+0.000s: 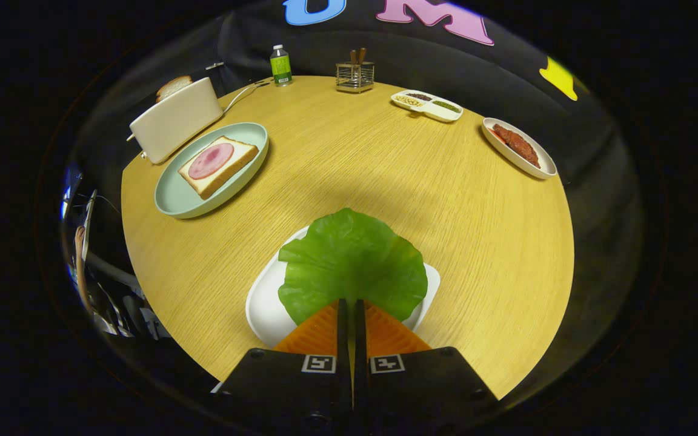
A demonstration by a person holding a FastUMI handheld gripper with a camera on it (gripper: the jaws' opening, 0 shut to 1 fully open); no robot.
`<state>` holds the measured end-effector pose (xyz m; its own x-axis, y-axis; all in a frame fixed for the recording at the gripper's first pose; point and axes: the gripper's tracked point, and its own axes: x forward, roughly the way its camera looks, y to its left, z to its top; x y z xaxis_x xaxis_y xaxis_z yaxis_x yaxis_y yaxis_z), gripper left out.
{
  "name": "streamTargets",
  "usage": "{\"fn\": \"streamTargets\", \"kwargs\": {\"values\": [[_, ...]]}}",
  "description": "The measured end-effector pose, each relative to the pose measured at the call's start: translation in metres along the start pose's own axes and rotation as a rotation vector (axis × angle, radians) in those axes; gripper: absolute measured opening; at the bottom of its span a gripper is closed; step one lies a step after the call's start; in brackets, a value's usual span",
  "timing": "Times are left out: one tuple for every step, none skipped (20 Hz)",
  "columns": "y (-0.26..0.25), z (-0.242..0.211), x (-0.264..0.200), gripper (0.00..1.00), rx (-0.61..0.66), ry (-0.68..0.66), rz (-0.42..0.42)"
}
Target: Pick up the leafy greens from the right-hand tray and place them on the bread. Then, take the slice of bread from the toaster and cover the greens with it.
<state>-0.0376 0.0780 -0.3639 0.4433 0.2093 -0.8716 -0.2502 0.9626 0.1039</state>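
One ruffled green leaf (352,260) pinched in the gripper (352,309)

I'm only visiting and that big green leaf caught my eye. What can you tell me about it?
The leaf is one broad, bright green lettuce-like piece with a wavy, ruffled rim and faint veins fanning out from its near end. Its smooth sheen suggests a plastic model. It sits over a white tray on the round wooden table, hiding much of it. The gripper has its fingers closed together at the leaf's near end, apparently pinching it there.
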Motion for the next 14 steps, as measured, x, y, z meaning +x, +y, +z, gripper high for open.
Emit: {"fn": "streamTargets", "kwargs": {"values": [[0.003, 0.005, -0.008, 0.06, 0.018, -0.023, 0.002], [0.007, 0.013, -0.018, 0.06, 0.03, -0.043, 0.004], [0.01, 0.021, -0.029, 0.06, 0.033, -0.068, 0.004], [0.015, 0.033, -0.041, 0.06, 0.027, -0.098, 0.007], [0.022, 0.047, -0.054, 0.06, 0.021, -0.131, 0.012], [0.032, 0.062, -0.066, 0.06, 0.018, -0.161, 0.025], [0.043, 0.075, -0.076, 0.06, 0.017, -0.185, 0.041], [0.057, 0.089, -0.085, 0.06, 0.016, -0.209, 0.061], [0.07, 0.103, -0.091, 0.06, 0.011, -0.227, 0.081], [0.085, 0.116, -0.094, 0.06, 0.002, -0.241, 0.103], [0.099, 0.129, -0.095, 0.06, -0.009, -0.25, 0.124], [0.113, 0.14, -0.094, 0.06, -0.027, -0.257, 0.14], [0.127, 0.15, -0.09, 0.06, -0.046, -0.26, 0.154], [0.14, 0.158, -0.085, 0.06, -0.059, -0.255, 0.167]]}}
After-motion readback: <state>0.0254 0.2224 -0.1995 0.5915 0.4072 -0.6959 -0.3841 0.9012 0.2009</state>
